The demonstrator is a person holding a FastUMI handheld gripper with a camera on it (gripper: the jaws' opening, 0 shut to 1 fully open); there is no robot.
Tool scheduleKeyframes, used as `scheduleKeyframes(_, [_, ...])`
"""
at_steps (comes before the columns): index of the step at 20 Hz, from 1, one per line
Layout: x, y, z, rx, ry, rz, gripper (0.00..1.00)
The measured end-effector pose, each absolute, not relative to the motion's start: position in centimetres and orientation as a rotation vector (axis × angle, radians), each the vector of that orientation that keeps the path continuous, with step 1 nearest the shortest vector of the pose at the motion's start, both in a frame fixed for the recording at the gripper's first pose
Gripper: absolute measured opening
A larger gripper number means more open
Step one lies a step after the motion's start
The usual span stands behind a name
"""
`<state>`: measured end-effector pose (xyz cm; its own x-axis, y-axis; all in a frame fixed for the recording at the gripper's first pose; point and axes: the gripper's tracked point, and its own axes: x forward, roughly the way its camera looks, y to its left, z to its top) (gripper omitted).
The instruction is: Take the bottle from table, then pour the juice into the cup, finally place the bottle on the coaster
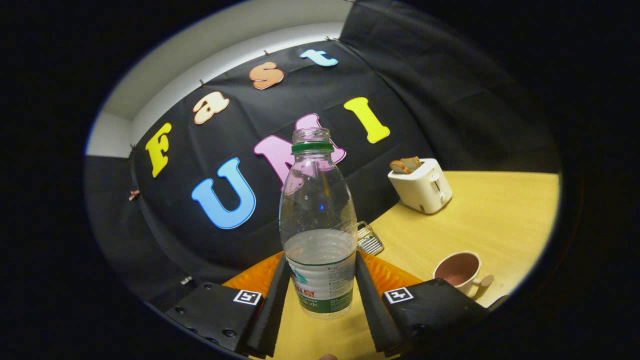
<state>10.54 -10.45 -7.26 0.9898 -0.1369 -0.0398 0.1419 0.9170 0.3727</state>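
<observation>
The gripper (320, 290) pinches the bottle (318, 225), one finger pressed against each side of its lower body at the label. Each finger block carries a small square black-and-white marker (247, 297) on its top face.

The bottle is clear plastic, uncapped, with a green ring below its open mouth, and it stands upright relative to the fingers. Clear liquid fills roughly its lower third. A white and green label wraps the base; it bears red and green printed characters, too small and curved to read with certainty.

Just behind the bottle and the fingers lies an orange coaster (395, 275) on the light wooden table (500, 215). Beyond the coaster, close to the far wall, sits a small ribbed metal object (369, 239).

To the right and near, just beside the right finger block, stands a cup (459, 272), cream outside and pinkish inside, its handle pointing right. Farther off on the right, by the wall, a white toaster (421, 186) holds slices of bread (406, 164) in its slots.
</observation>
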Motion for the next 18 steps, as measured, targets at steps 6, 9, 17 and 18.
scheduleKeyframes(6, [13.5,-11.4,-7.6,0.095,-0.036,-0.213,0.74])
scheduleKeyframes(9, [16.5,-11.4,-10.1,0.045,-0.014,-0.232,0.74])
scheduleKeyframes(17, [19.9,-12.5,-18.3,0.002,0.045,-0.288,0.75])
scheduleKeyframes(18, [20.1,-12.6,-19.0,-0.006,0.055,-0.294,0.75])
